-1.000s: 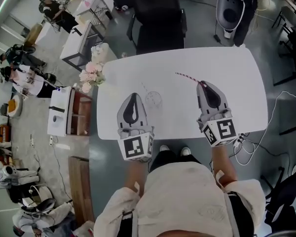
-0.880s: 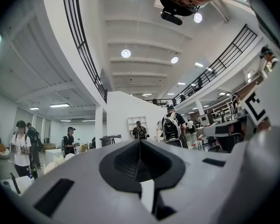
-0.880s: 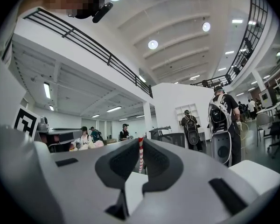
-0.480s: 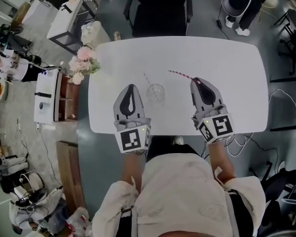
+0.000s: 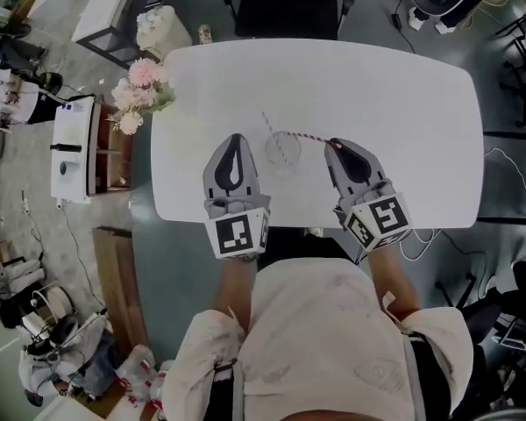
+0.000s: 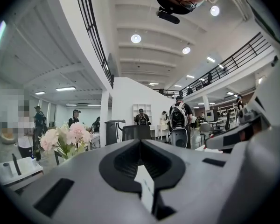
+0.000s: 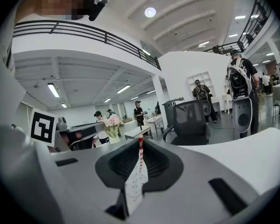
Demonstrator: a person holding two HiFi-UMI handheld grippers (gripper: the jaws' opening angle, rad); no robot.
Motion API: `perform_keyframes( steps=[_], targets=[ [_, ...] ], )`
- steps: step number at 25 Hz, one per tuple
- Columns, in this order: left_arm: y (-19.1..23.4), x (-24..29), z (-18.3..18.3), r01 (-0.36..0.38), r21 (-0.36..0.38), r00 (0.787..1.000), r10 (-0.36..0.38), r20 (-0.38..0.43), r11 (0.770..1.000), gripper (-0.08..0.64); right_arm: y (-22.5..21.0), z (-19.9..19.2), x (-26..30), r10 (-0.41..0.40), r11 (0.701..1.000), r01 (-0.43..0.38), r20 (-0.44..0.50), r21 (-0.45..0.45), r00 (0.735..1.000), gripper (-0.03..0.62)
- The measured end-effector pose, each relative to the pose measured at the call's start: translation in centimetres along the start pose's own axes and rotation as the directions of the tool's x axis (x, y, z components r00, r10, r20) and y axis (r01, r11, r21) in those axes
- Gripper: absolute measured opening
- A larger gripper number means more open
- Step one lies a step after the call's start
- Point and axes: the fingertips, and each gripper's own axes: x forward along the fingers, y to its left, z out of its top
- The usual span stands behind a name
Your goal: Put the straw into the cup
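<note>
Right gripper (image 5: 331,144), jaws clamped on the thin red-and-white striped straw (image 5: 309,138), has moved left across the white table (image 5: 403,103) toward the clear round cup (image 5: 283,148).

One second back: the straw's free tip was over bare tabletop, well to the right of the cup and beyond it.

Half a second back: the tip was nearer but short of the rim.

Now: the tip lies across the cup's right rim in the head view. Whether it dips inside cannot be told. The gap between gripper and cup is much narrower.

Cup (image 5: 281,148) on table (image 5: 403,86) between left gripper (image 5: 236,139) and straw (image 5: 310,139) in right gripper (image 5: 331,144)
</note>
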Motion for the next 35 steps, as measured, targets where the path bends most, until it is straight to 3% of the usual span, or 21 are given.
perform_keyframes(
  steps=[10,25,35],
  targets=[
    [1.3,0.9,-3.7,0.007,-0.055,0.999,-0.009,-0.04,0.998,0.006,0.0,-4.1,2.9,-0.002,1.0,0.001,-0.121,-0.002,0.993,0.023],
    [2.3,2.0,-8.0,0.041,-0.098,0.99,-0.054,-0.132,0.994,0.006,0.3,-8.0,6.8,0.011,1.0,-0.006,-0.218,0.025,0.976,0.023],
    [2.8,3.3,-10.3,0.067,-0.122,0.982,-0.087,-0.168,0.99,0.006,-1.7,-9.7,8.0,-0.017,0.986,0.051,-0.207,0.161,0.978,0.023]
  ],
)
